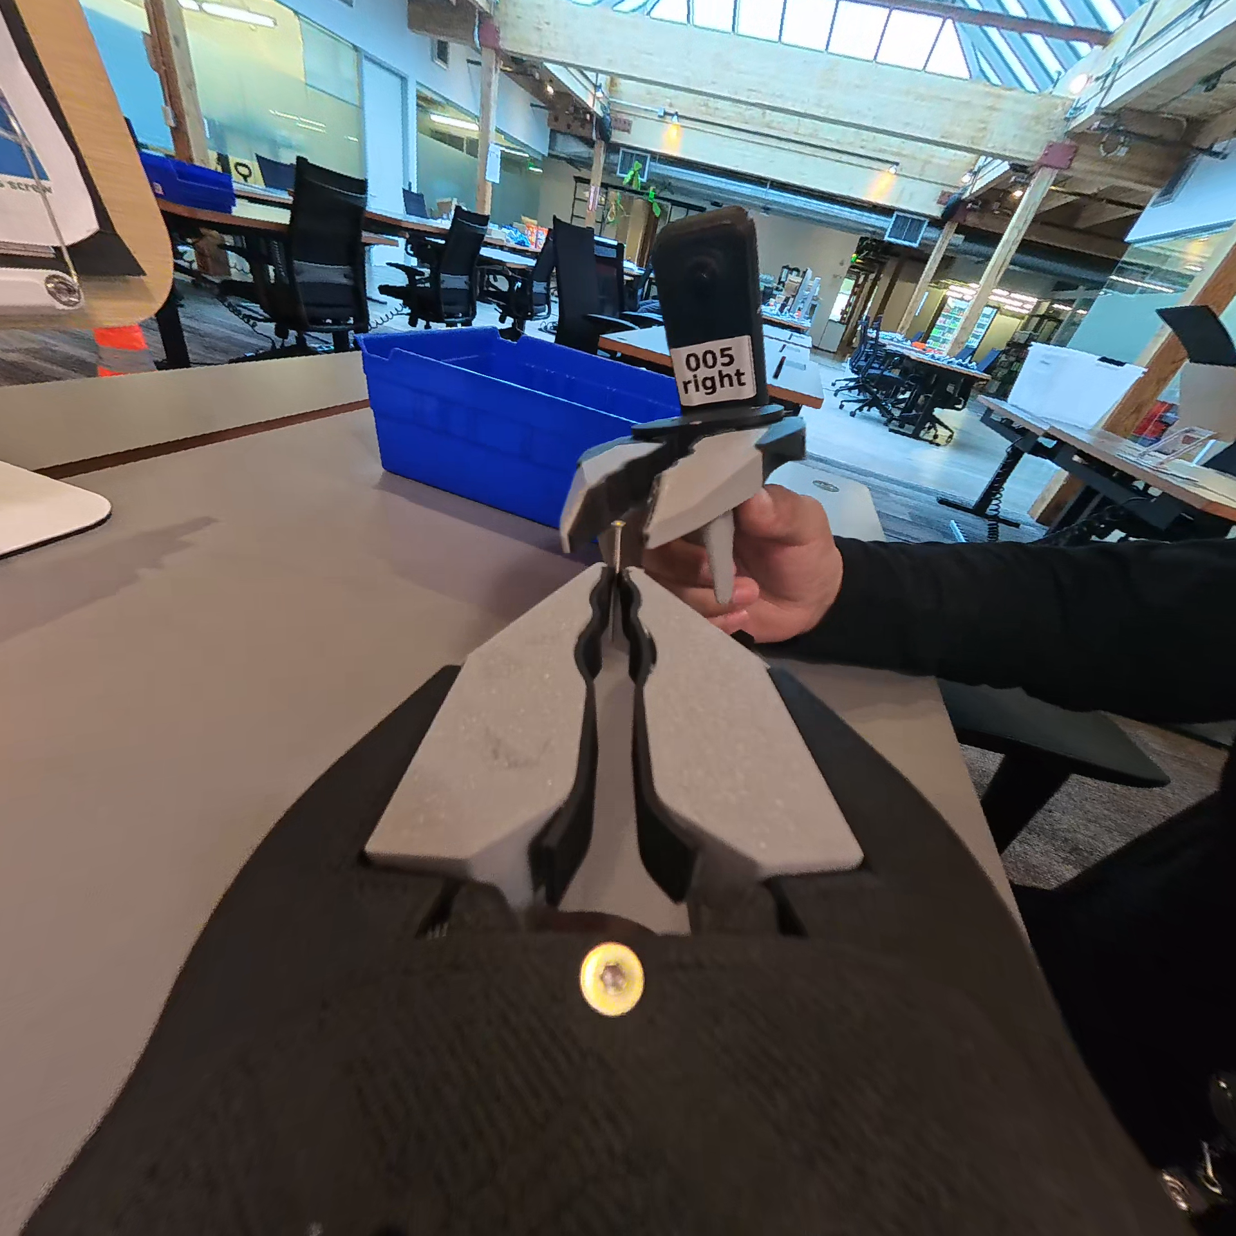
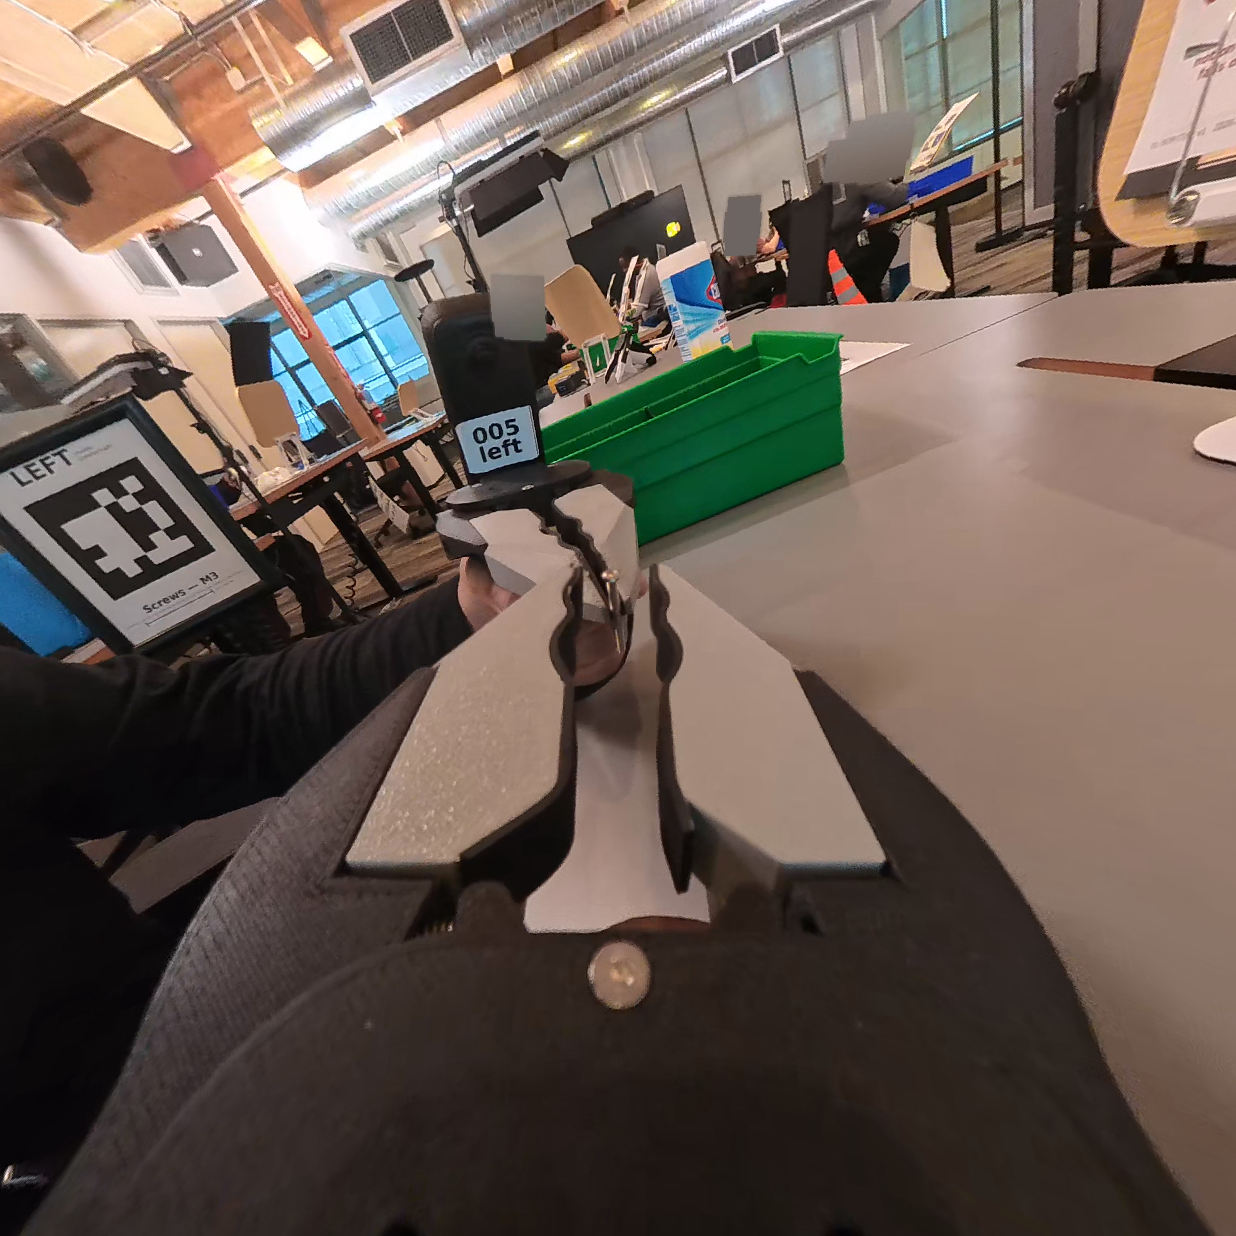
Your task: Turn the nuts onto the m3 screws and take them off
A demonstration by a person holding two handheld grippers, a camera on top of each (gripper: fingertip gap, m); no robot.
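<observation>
My left gripper (image 1: 615,576) is shut on a thin metal screw (image 1: 617,555) and holds it upright above the grey table (image 1: 267,602), head on top. My right gripper (image 1: 625,528) faces it from the far side, held in a hand (image 1: 782,568). In the right wrist view my right gripper (image 2: 615,585) is open, its two fingertips either side of the screw (image 2: 611,580), which sticks out of the left gripper (image 2: 588,562). I cannot make out a nut in either view.
A blue bin (image 1: 508,428) stands on the table behind the grippers. A green bin (image 2: 722,435) stands behind the left gripper, with a wipes canister (image 2: 692,301) beyond it. A framed marker sign (image 2: 120,528) stands at the left. A white base (image 1: 40,501) lies at the table's left. Less than 4 cm separates the two grippers' tips.
</observation>
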